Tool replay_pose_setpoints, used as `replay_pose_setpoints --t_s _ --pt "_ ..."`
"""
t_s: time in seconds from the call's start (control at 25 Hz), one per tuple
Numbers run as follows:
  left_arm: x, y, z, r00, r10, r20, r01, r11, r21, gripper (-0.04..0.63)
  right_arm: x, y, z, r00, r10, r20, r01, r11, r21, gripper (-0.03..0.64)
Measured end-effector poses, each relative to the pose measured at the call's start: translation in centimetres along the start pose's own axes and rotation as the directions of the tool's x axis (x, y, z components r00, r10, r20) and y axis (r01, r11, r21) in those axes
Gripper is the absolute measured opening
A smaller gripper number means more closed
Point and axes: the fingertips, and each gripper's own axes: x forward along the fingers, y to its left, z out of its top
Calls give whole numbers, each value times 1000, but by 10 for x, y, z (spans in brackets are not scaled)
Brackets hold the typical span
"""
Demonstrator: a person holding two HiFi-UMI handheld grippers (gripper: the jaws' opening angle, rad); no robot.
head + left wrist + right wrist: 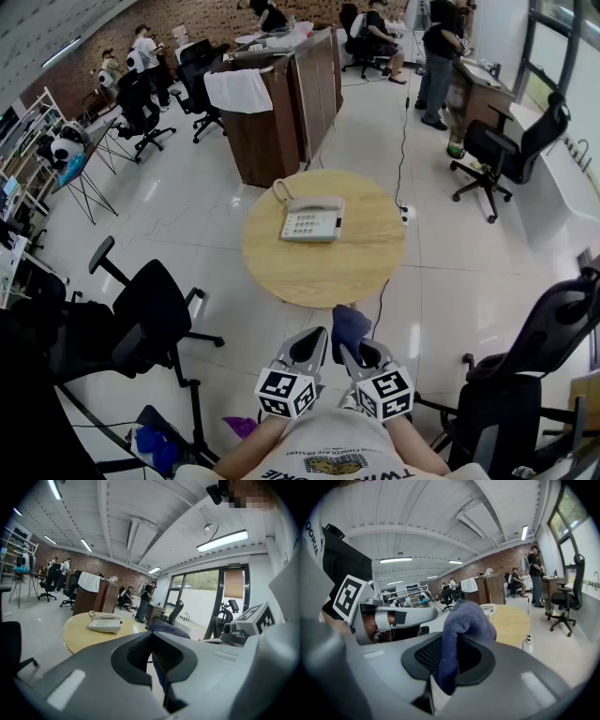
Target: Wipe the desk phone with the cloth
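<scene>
Right gripper clamped on blue cloth, near the round table's near edge; left gripper jaws together, empty, just left; desk phone sits at the table's far side.

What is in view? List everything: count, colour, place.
Round light wooden table: one, tan, mid-floor.
White push-button desk phone: one, on the table's far part.
Dark blue cloth: one, clamped in the right gripper.
Black wheeled office chairs: several, around the table and beyond.
Brown wooden counter: one, behind the table, white towel draped on it.
People: several, at far desks.
Left gripper: grey, jaws together, empty.
Right gripper: grey, shut on the cloth.
</scene>
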Motion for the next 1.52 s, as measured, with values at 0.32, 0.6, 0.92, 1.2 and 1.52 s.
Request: replay_pose_setpoints --t_s 0.32,0.6,0.92,1.2,1.52 --pt "24 -19 -3 1000 25 -14 -25 1000 9 -8 -14 -36 -3 1000 11 -5 -11 1000 7 66" --pt "35 -27 -5 999 39 -22 -39 999 2 -9 -19 -60 -2 1000 8 -2 -8 1000 20 66" --pt "52 -17 -9 998 42 -36 -43 999 -17 -8 -10 -68 -3 1000 10 -14 -10 1000 21 66" --pt "77 0 -11 999 12 -46 -14 999 -36 -9 9 -85 -1 999 -27 -30 28 999 30 66" --pt "103 41 0 999 8 -46 -11 998 -63 -8 51 -97 16 998 -37 -47 38 999 22 66"
